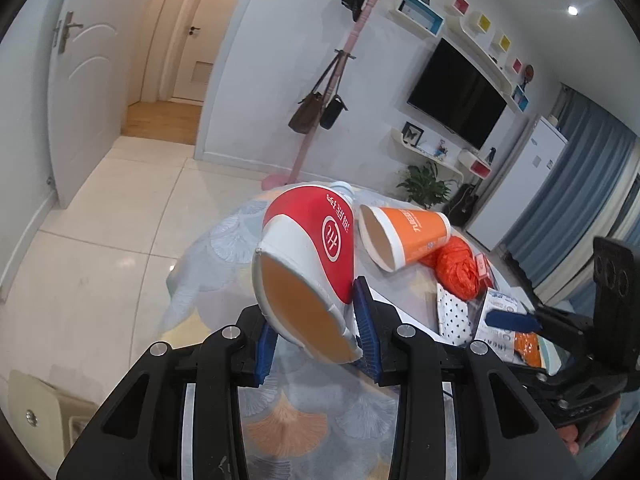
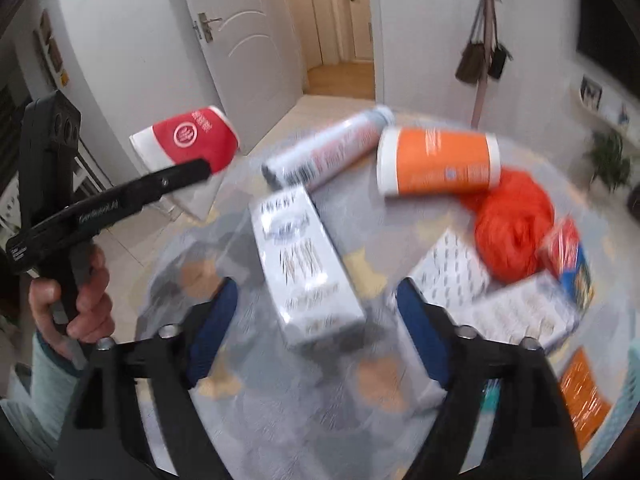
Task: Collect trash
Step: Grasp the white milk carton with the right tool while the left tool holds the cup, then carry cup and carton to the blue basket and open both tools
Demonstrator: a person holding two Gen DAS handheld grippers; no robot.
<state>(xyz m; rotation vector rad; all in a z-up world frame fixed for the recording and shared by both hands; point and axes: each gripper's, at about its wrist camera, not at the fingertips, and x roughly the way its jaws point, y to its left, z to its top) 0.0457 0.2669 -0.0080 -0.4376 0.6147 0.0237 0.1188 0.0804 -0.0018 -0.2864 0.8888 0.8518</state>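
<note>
The left gripper had its blue-padded jaws closed on the crushed rim of a red-and-white paper cup, which it held lifted clear of the round glass-topped table, the cup's mouth turned back toward the camera and its base pointing away over the table's far edge. Moving right, a blue-and-white cylindrical bottle lay on its side, and just beside it an orange paper cup with white rims also lay on its side, its long axis running roughly across the right wrist view. Nearer, a long white printed carton lay flat on the table, its long axis running almost straight away from the right gripper, whose jaws stood wide open and empty, one pad on either side of the carton's near end. That alignment probably made the carton the right hand's easiest pick, since the jaws would close across its narrow width. Further right sat a crumpled orange plastic bag touching the orange cup's base, with a white dotted packet below it. The right view was motion-blurred, so finer labels could not be read.
</note>
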